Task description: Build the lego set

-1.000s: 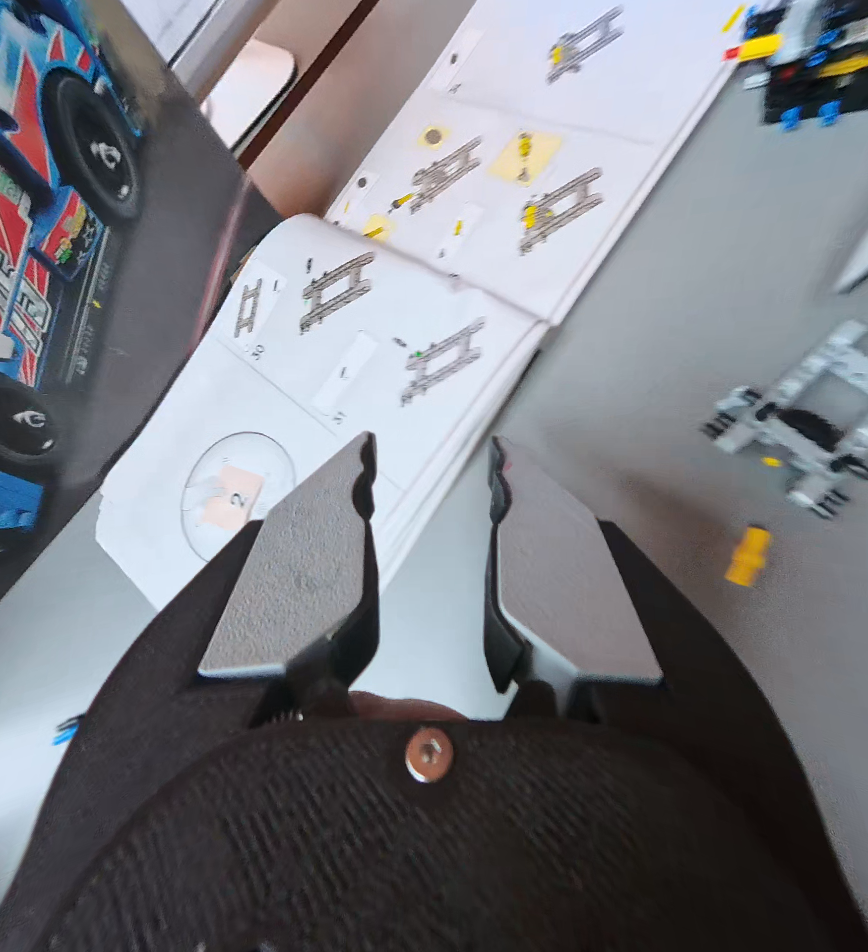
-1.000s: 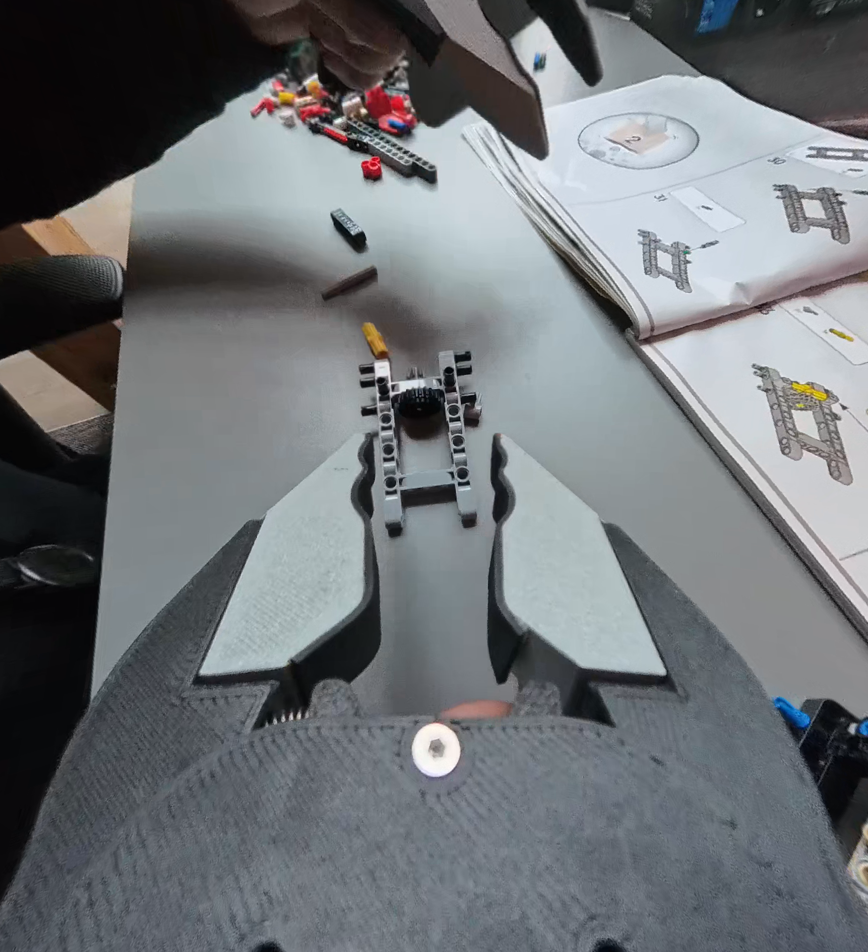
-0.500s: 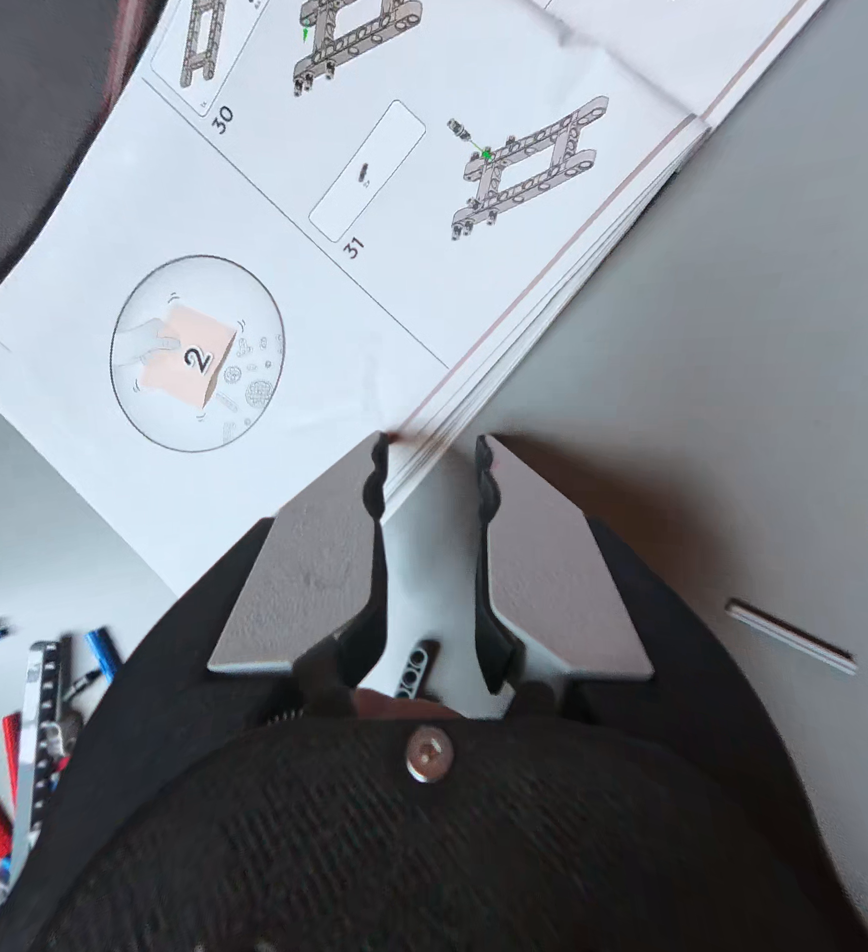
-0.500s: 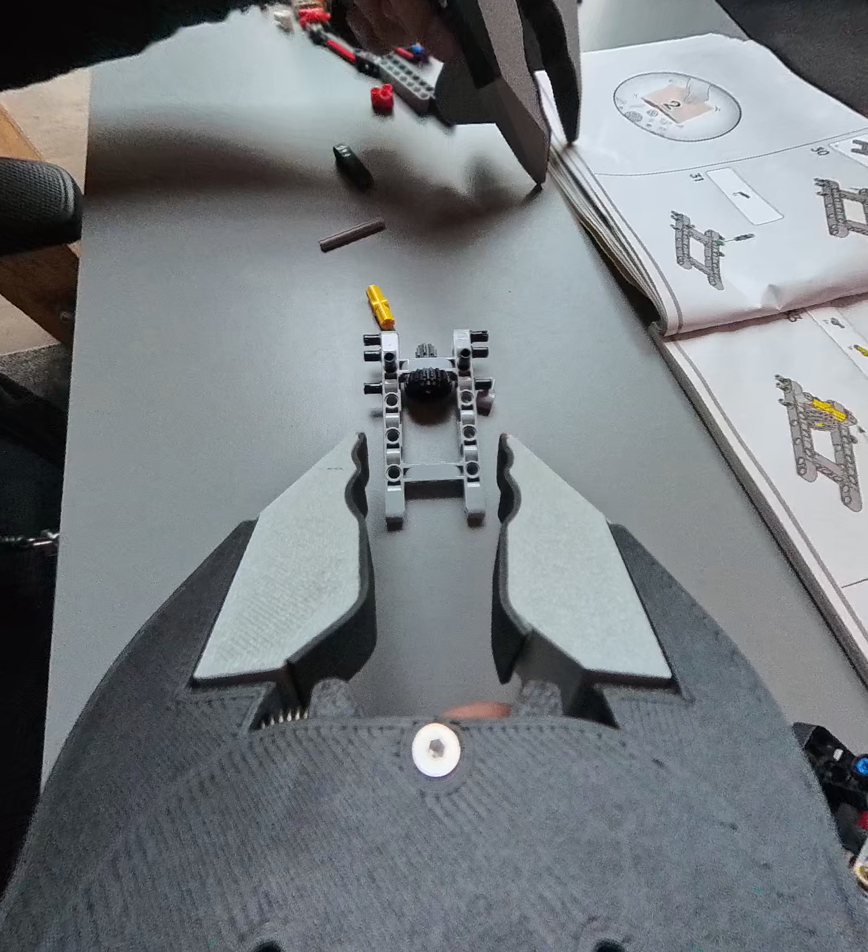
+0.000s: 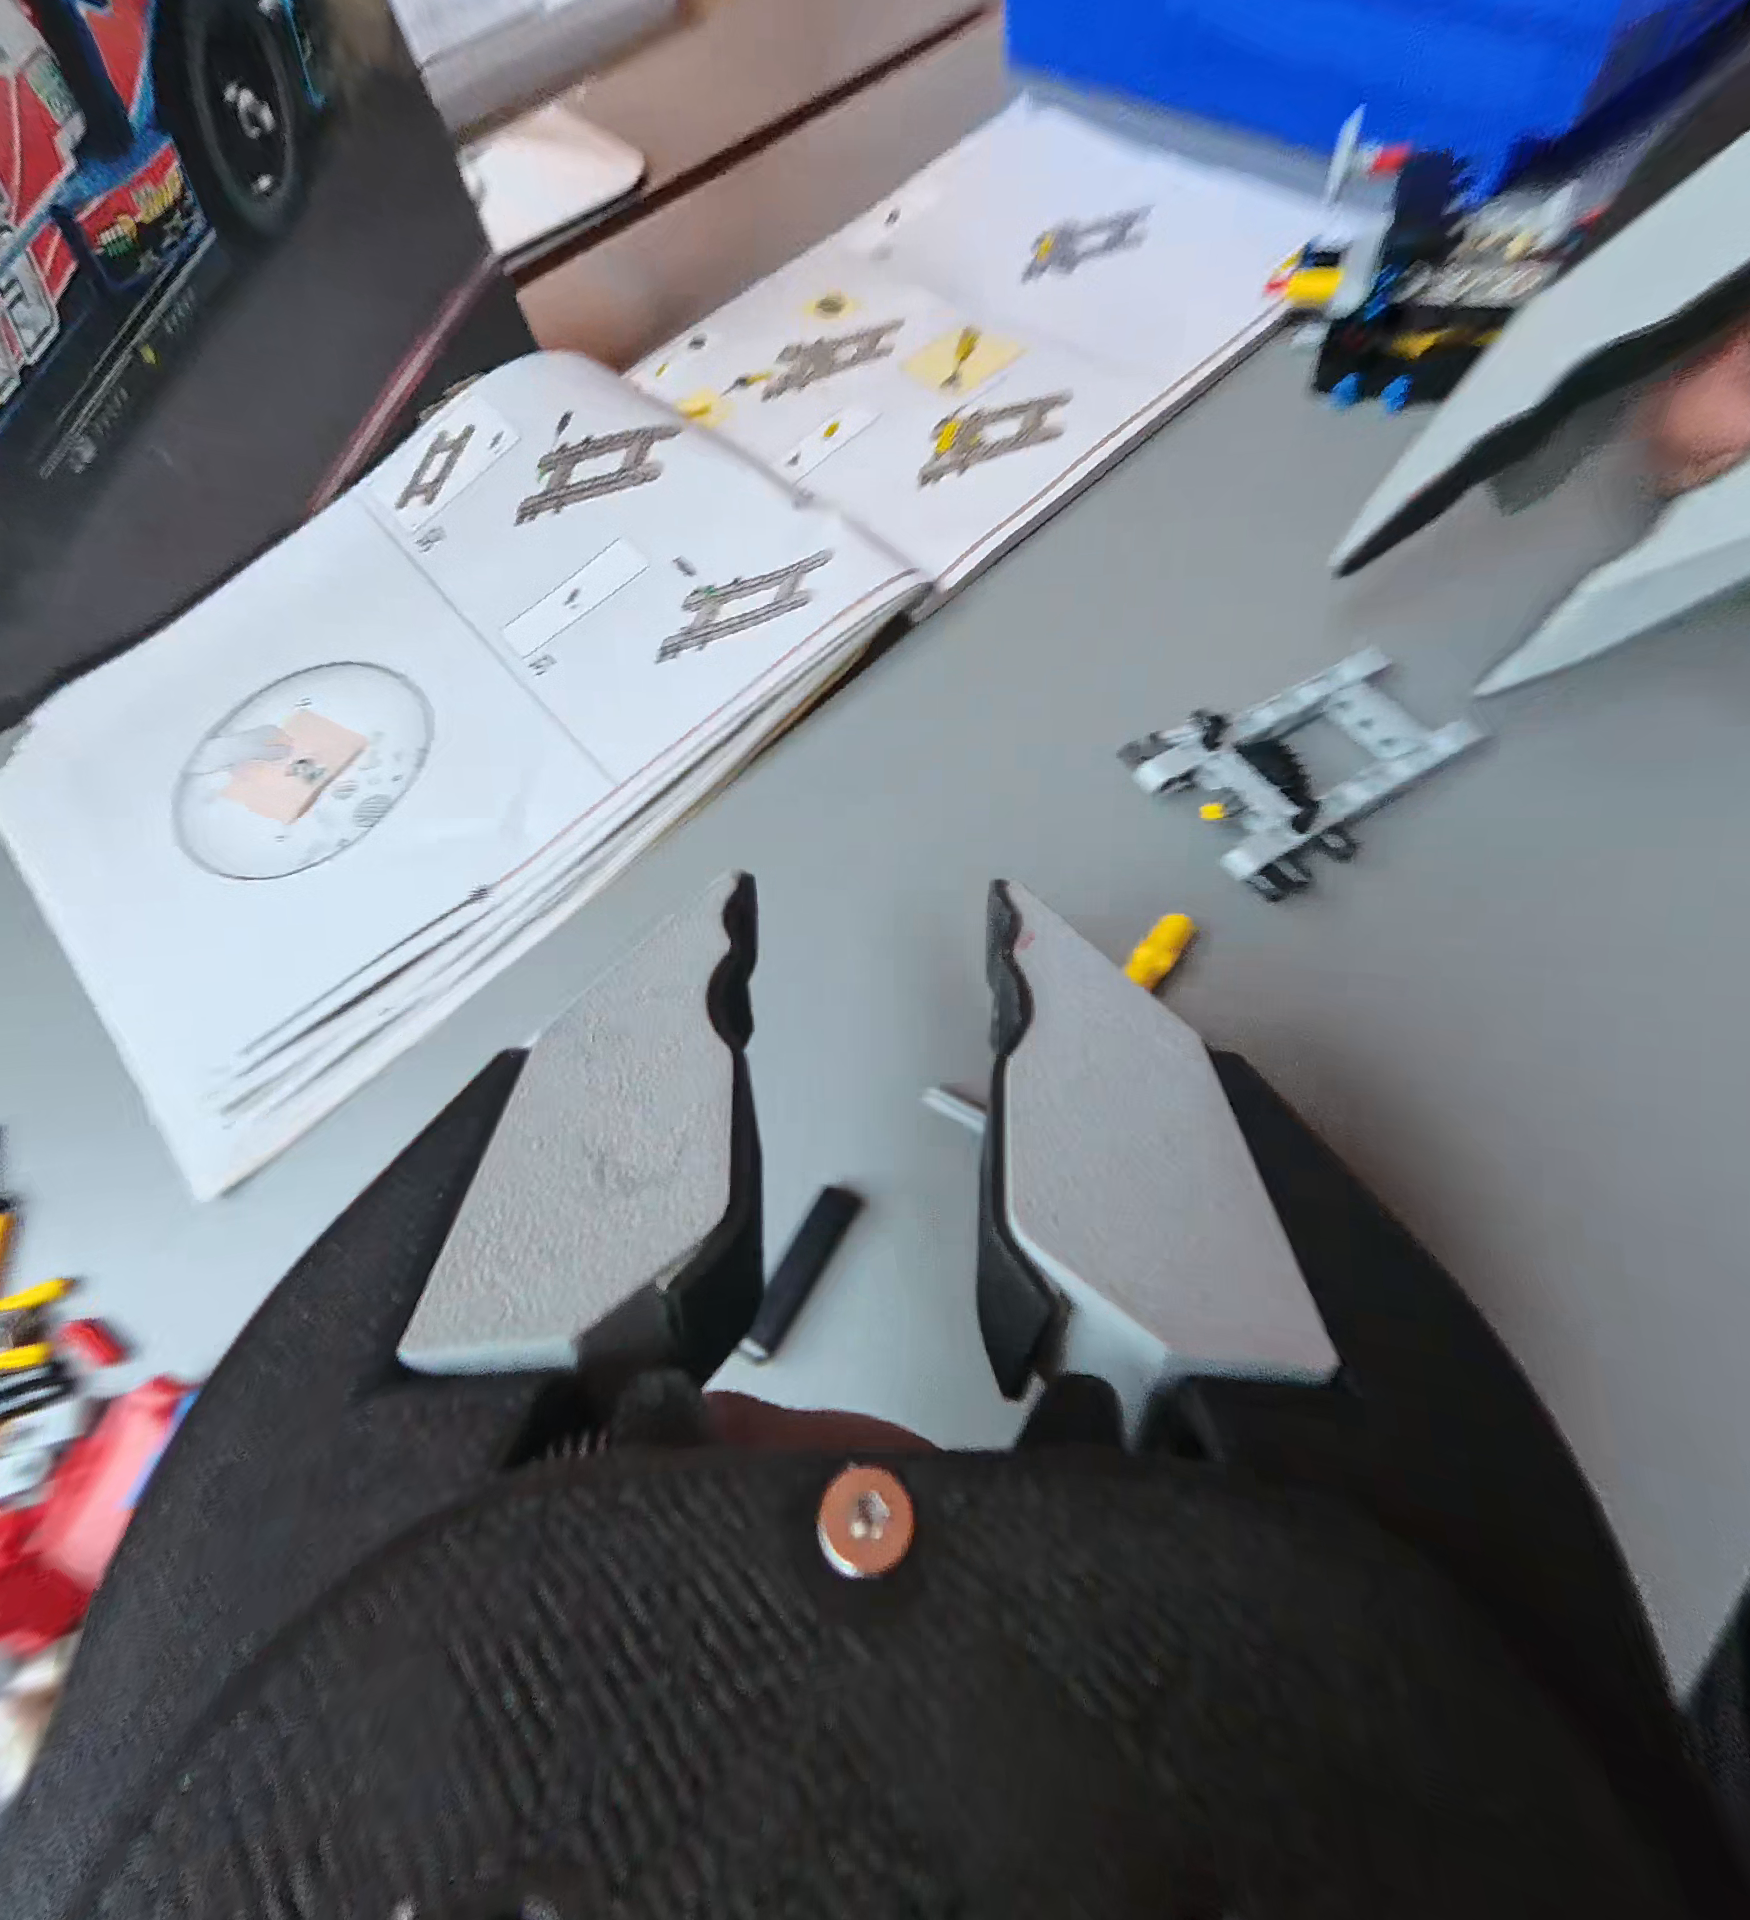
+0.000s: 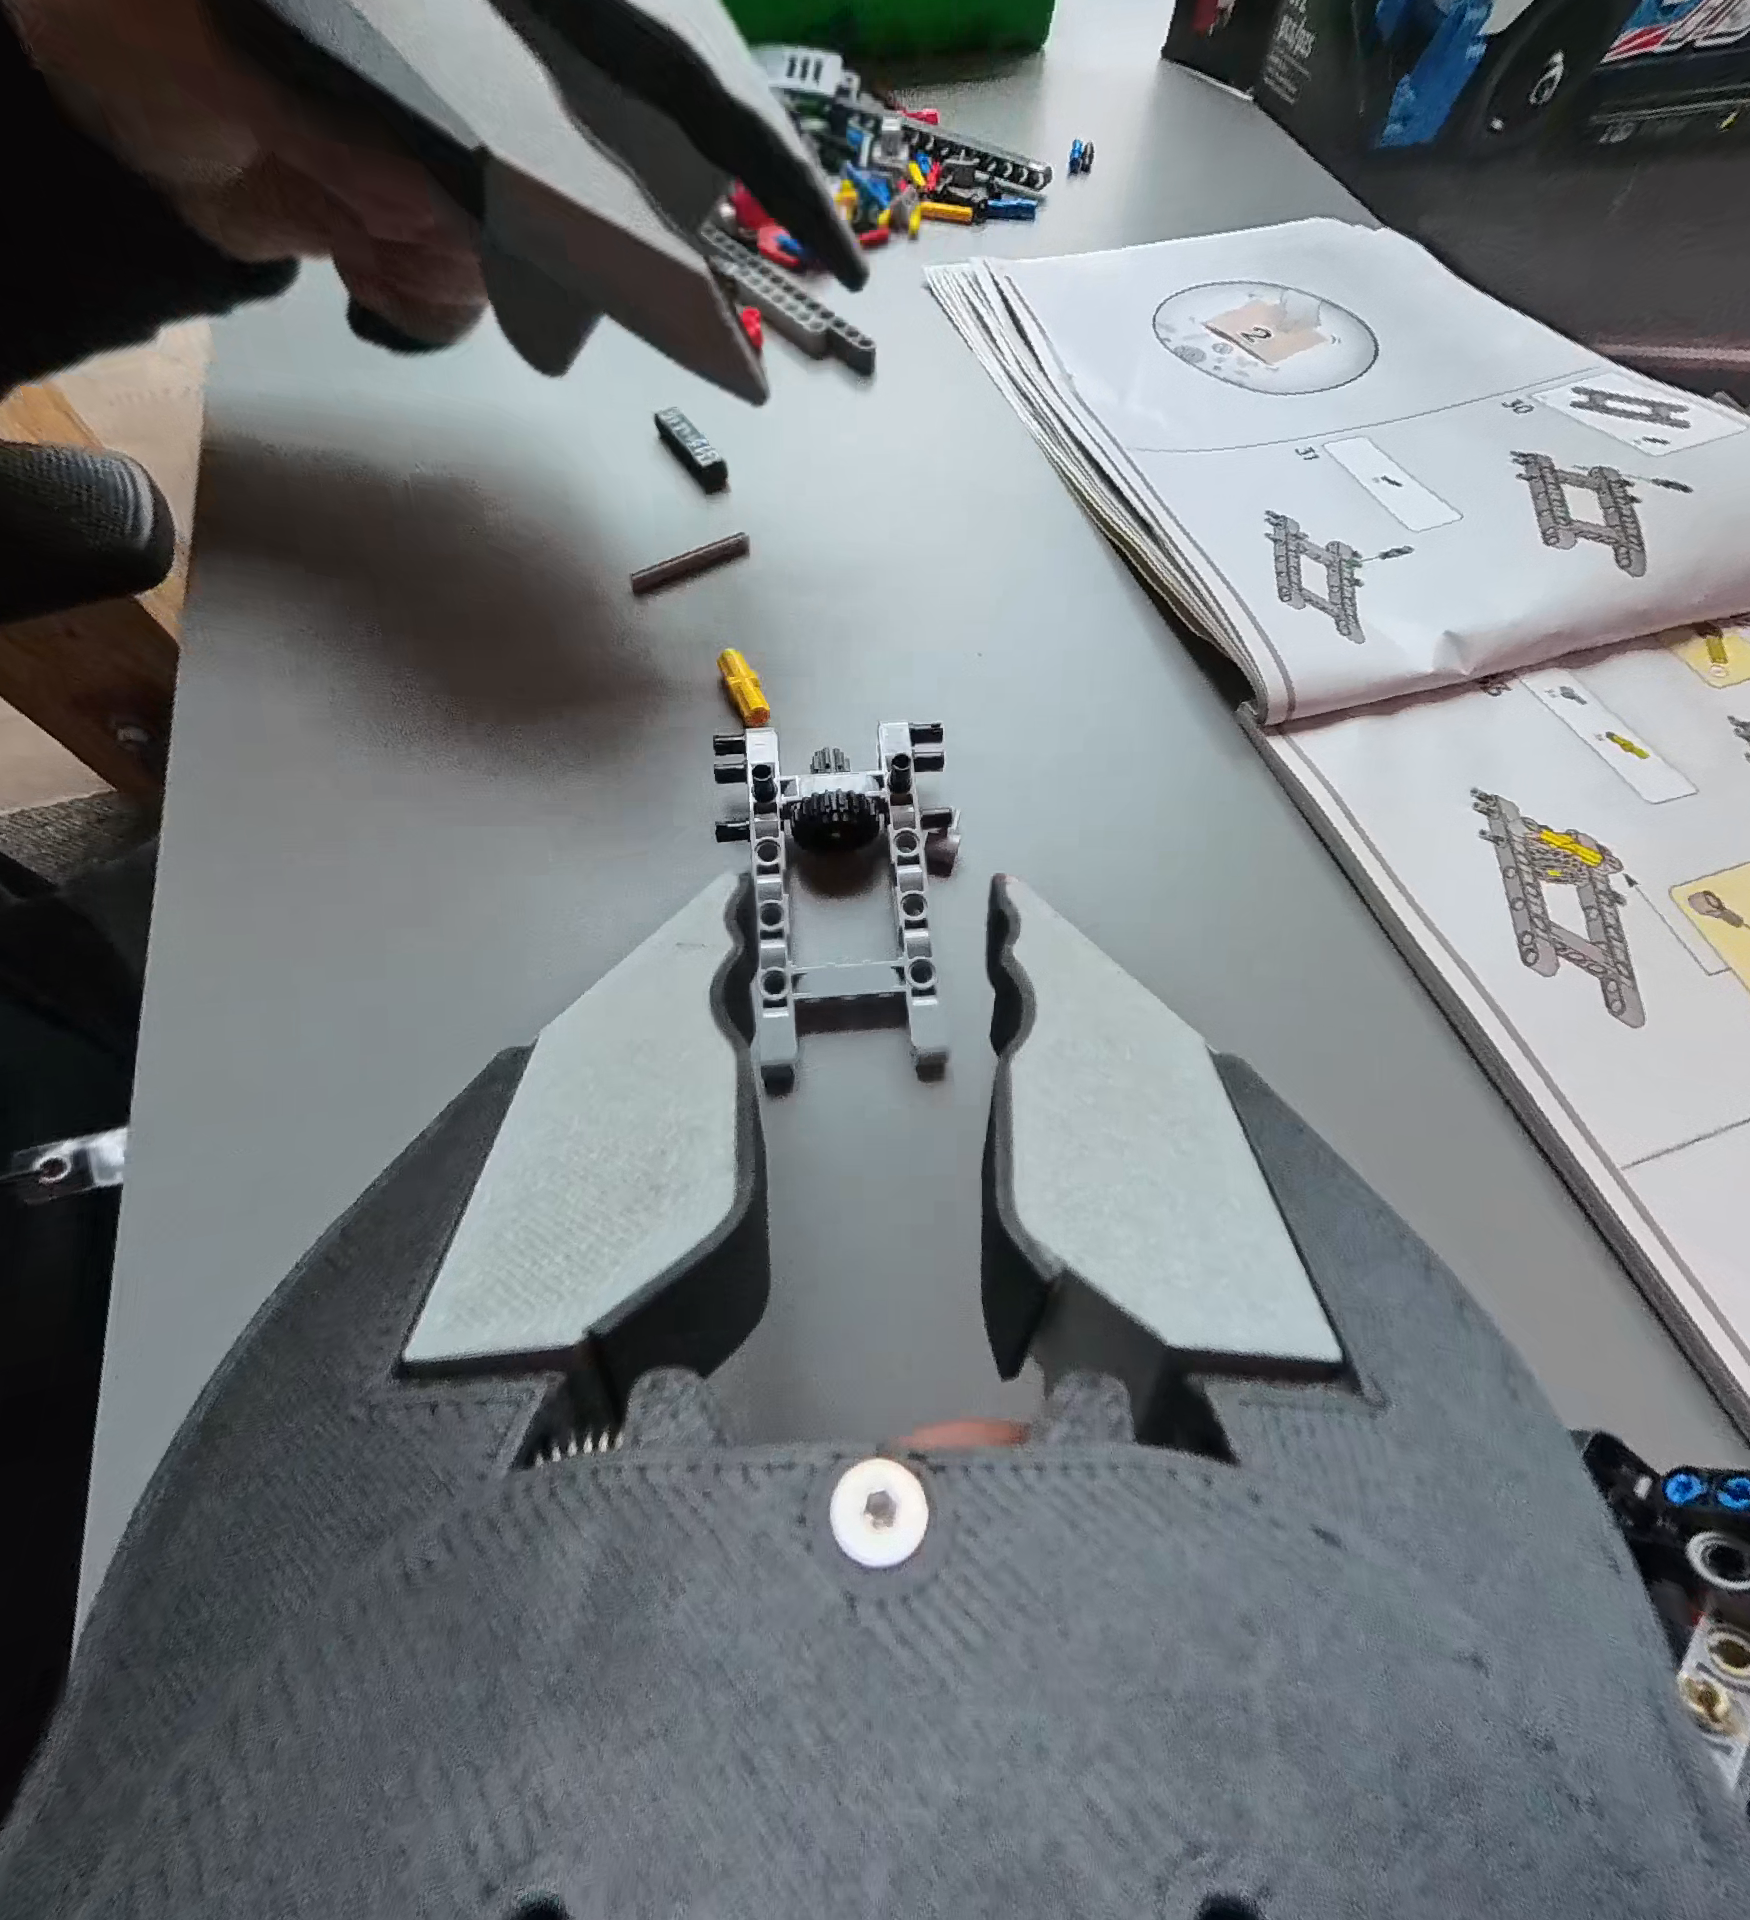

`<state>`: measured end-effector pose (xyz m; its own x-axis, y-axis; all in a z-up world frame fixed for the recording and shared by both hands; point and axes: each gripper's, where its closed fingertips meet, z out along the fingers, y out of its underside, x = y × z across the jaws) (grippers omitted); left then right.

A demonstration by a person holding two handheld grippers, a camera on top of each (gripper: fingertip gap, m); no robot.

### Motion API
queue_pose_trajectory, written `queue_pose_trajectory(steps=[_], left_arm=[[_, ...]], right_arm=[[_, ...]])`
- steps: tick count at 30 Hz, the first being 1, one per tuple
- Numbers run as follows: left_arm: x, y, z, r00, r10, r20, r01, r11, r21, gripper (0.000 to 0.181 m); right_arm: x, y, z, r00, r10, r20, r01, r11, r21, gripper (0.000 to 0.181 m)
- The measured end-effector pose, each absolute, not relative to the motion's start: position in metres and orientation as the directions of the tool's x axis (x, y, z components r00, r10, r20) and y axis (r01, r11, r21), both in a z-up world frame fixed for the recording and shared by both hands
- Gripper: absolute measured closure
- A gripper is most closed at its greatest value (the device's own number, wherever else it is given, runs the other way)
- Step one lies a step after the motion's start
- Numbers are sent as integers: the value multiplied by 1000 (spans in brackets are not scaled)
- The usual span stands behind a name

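Note:
A grey lego frame [image 6: 769, 914] with a black gear [image 6: 829, 821] lies flat on the grey table. My right gripper [image 6: 866, 904] is open and empty, with its fingertips on either side of the frame's near end. A yellow connector [image 6: 743, 686], a brown axle [image 6: 689, 564] and a small black brick [image 6: 691, 449] lie beyond the frame. My left gripper [image 5: 868, 894] is open and empty, raised above the table over the black brick [image 5: 803, 1273]. The yellow connector [image 5: 1157, 948] and the frame [image 5: 1297, 764] lie to its right. In the right wrist view the left gripper [image 6: 809, 332] hangs at the top left.
An open instruction booklet [image 6: 1370, 468] lies right of the frame. A pile of loose pieces [image 6: 902, 177] sits at the far end. The set's box [image 5: 71, 260] stands behind the booklet. A partly built black model [image 6: 1744, 1558] sits near right. A chair arm [image 6: 19, 530] lies left of the table. Left tips to right tips: about 15 cm. The yellow connector [image 5: 1157, 948] is about 7 cm from my left fingertips. Look for it in the right wrist view [image 6: 746, 677] too.
My left gripper has lifted off the booklet's edge, pulled back over the black brick and opened wider. My right gripper stayed open at the frame's near end.

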<state>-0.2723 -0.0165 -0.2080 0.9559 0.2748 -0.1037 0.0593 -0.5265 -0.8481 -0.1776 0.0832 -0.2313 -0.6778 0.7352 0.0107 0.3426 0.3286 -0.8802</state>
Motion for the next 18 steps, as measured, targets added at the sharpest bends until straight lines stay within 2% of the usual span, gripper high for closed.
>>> queue_pose_trajectory(steps=[2, 5, 8, 18], left_arm=[[-262, -18, -211, 959, 265, -98, 41, -473, -880, 140], [-262, -22, -210, 932, 293, -212, -72, -423, -903, 141], [-255, -19, -194, 937, 283, -204, -108, -322, -940, 141], [-270, -30, -167, 969, 247, 18, 38, -76, -996, 149]], right_arm=[[-180, 85, -228, -672, 740, -12, 344, 297, -891, 140], [-182, 86, -224, -669, 742, -38, 341, 261, -903, 141], [-183, 85, -219, -674, 737, -41, 323, 244, -915, 142], [-184, 85, -214, -685, 726, -63, 306, 208, -929, 143]])
